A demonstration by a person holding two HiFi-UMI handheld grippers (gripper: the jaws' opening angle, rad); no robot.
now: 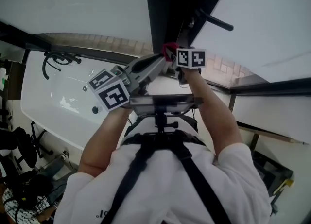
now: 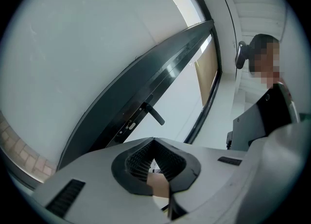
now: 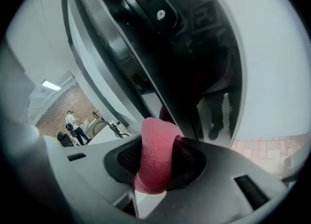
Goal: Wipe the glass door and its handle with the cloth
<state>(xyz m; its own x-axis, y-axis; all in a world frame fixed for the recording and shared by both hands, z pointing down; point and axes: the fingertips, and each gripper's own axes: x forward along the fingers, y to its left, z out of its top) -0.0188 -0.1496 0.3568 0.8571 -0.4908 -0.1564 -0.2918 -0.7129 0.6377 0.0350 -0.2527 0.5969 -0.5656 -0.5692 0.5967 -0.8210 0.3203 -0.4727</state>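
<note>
Cloth [image 3: 156,143] is pink, folded and pinched between the jaws of the right gripper [image 3: 158,159], with its rounded end sticking out past the tips. That end sits against the dark frame of the glass door [image 3: 146,72] straight ahead of the jaws; looks like contact, can't fully confirm. From the head view the right gripper [image 1: 173,56] is raised at the door edge, cloth [image 1: 168,49] at its tip, and the handle [image 1: 214,22] is beyond it, up and to its right, not touching. Left gripper [image 2: 153,143] has its jaws closed tip to tip with nothing between them. The handle [image 2: 154,114] is ahead of and above those tips, well apart. Left gripper [image 1: 156,61] points toward the cloth, just beside the right one. White bathtub [image 1: 63,92] is off to its left.
</note>
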